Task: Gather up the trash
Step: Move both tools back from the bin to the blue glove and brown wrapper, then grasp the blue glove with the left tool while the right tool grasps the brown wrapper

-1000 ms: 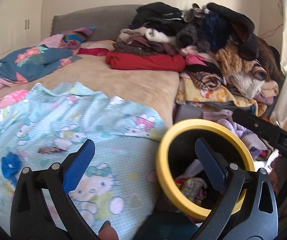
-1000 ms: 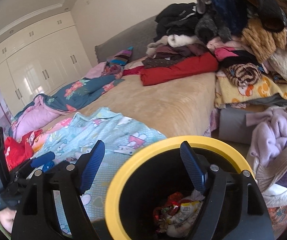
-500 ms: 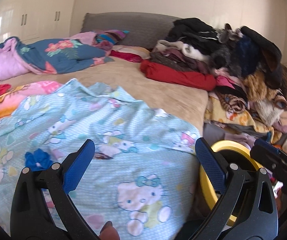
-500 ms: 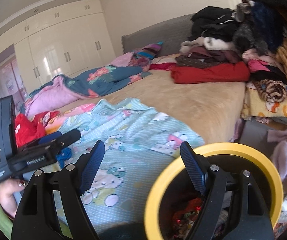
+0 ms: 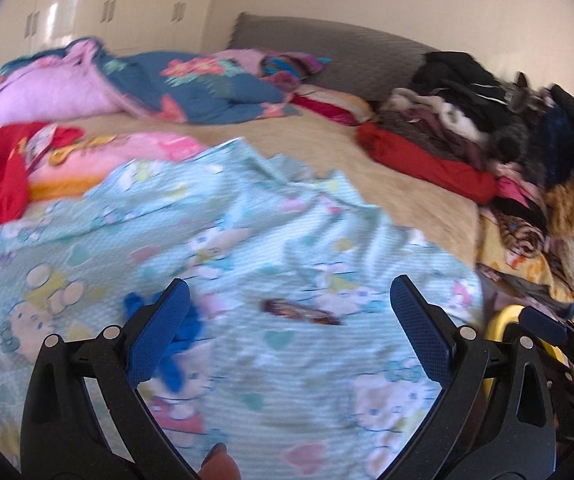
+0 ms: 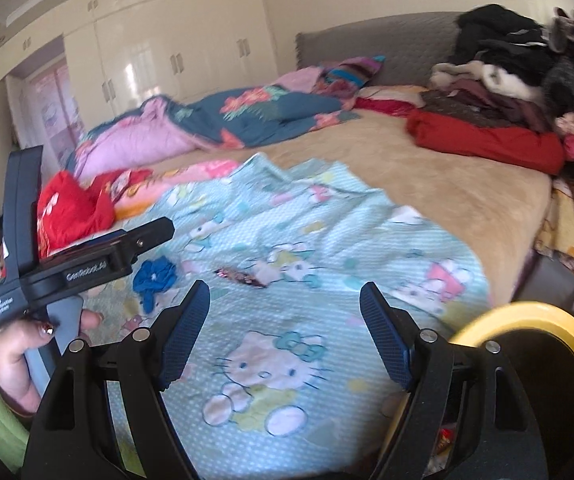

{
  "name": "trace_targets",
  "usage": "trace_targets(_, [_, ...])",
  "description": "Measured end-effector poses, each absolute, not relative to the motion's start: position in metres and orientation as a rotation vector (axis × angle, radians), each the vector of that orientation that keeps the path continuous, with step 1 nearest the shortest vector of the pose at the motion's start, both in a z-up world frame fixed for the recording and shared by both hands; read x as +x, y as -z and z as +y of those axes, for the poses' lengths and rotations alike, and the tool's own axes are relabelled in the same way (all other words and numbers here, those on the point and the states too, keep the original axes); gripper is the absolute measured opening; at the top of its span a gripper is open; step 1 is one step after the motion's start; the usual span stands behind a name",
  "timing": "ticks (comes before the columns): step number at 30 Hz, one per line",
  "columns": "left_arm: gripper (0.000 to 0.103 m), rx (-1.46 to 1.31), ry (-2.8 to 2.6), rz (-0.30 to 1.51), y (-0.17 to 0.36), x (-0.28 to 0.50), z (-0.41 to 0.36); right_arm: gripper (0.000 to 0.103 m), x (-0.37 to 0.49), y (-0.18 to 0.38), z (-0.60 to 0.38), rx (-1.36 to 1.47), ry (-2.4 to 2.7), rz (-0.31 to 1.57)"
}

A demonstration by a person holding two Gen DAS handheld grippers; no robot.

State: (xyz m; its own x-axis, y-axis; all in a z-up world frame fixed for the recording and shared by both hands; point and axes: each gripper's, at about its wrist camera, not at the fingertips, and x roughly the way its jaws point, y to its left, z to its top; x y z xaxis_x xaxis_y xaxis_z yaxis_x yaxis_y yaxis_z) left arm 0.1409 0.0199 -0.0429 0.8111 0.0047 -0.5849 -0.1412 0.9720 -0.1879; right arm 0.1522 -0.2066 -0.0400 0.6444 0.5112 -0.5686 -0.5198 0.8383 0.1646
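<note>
pale blue cartoon-cat sheet [image 6: 287, 264]; yellow-rimmed black bin [image 6: 535, 320]; dark wrapper [image 6: 239, 276]; blue-padded tongs [image 6: 285, 336].

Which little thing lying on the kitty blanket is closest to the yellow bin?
The dark brown wrapper. It lies on the blanket further toward the yellow bin than the crumpled blue scrap, which is on its far side.

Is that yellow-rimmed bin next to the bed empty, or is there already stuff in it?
Not empty. The bin stands upright beside the bed, and the right wrist view shows a few colourful wrappers inside. How full, cannot tell.
</note>
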Motion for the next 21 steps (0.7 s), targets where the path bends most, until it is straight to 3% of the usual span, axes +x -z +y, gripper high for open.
trace_targets(7, [0.092, -0.332, -0.2, 0.711, 0.075, 0.145, 0.079, 0.064, 0.19, 0.07, -0.141, -0.13, -0.67, 0.74])
trace_targets(12, [0.073, -0.396, -0.218, 0.759, 0.096, 0.145, 0.102, 0.055, 0.214, 0.1, -0.103, -0.271, -0.672, 0.8])
trace_targets(18, [0.063, -0.438, -0.206, 0.791, 0.111, 0.147, 0.108, 0.046, 0.236, 0.127, -0.073, -0.362, -0.658, 0.848])
trace_targets(20, [0.059, -0.445, -0.204, 0.8, 0.115, 0.148, 0.108, 0.029, 0.243, 0.135, -0.069, -0.382, -0.635, 0.864])
trace_targets(21, [0.058, -0.447, -0.205, 0.803, 0.117, 0.149, 0.109, 0.028, 0.245, 0.137, -0.07, -0.366, -0.633, 0.867])
